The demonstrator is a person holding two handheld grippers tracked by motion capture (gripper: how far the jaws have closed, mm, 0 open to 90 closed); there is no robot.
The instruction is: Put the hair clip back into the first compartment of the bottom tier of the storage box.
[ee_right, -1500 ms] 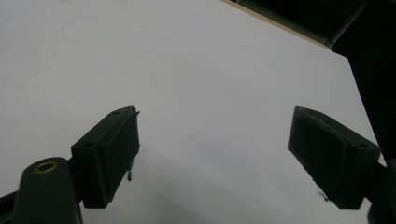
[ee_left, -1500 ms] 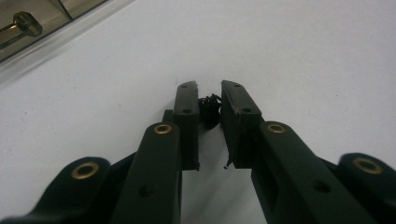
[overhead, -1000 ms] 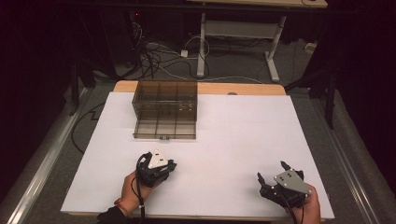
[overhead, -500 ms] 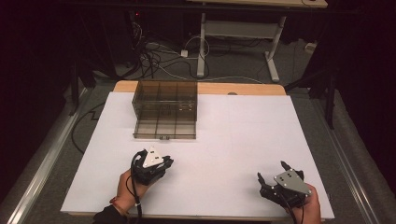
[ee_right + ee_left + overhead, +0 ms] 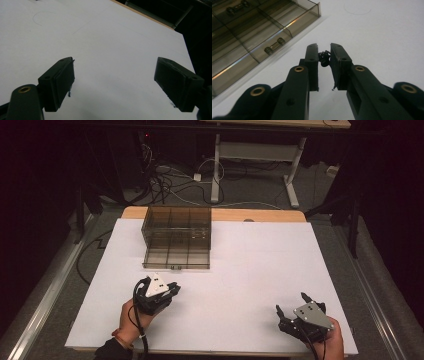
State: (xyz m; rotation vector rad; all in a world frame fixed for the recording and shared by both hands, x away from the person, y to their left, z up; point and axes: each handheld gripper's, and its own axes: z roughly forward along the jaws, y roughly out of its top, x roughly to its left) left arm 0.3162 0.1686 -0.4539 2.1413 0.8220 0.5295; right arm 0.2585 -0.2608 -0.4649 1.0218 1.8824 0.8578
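Note:
My left gripper (image 5: 323, 48) is shut on a small black coil spring (image 5: 324, 57), pinched between its fingertips just above the white table. In the high view the left gripper (image 5: 172, 287) is at the table's near left, a short way in front of a smoky transparent compartment box (image 5: 176, 237). The box (image 5: 249, 32) lies to the left of the jaws in the left gripper view. My right gripper (image 5: 291, 303) rests at the near right, and its jaws (image 5: 115, 70) stand wide open over bare table with nothing between them.
Small metal cylinders (image 5: 274, 46) lie in some of the box's compartments. The white table sheet (image 5: 260, 265) stretches between the grippers. A wooden edge (image 5: 250, 214) runs along the far side, with cables and desk legs on the floor behind.
The left hand has rolled and shifted slightly to the left, still near the box's front. The right gripper has stayed where it was.

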